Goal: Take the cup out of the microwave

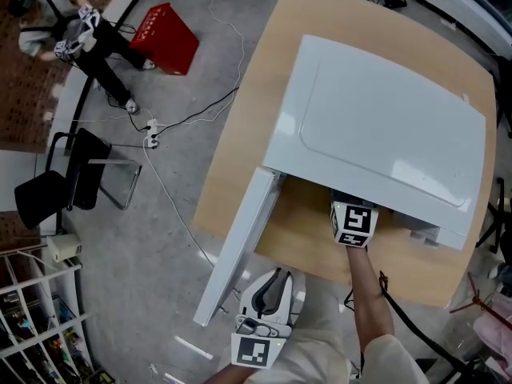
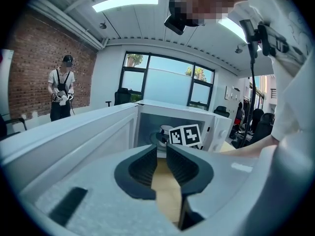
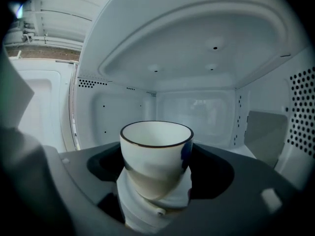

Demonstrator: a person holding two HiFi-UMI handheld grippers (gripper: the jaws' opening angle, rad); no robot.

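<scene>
Wooden table (image 1: pixel 240 150), grey floor (image 1: pixel 136 294) — right hand-held gripper (image 3: pixel 160 163) apparently loose around cup (image 3: pixel 156 146) inside microwave (image 1: pixel 384 118).

We can read no word, brand or number. The red box (image 1: pixel 164 37) on the floor bears pale print too small to make out. Square black-and-white markers stand on the cube (image 1: pixel 353 224) of the right gripper (image 3: pixel 157 173) and of the left gripper (image 2: pixel 161 156).

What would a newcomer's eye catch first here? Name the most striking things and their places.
A white ceramic cup with a dark rim stands inside the white microwave oven, between the right gripper's open jaws. The microwave sits on a light wooden table, its door swung wide open.
</scene>
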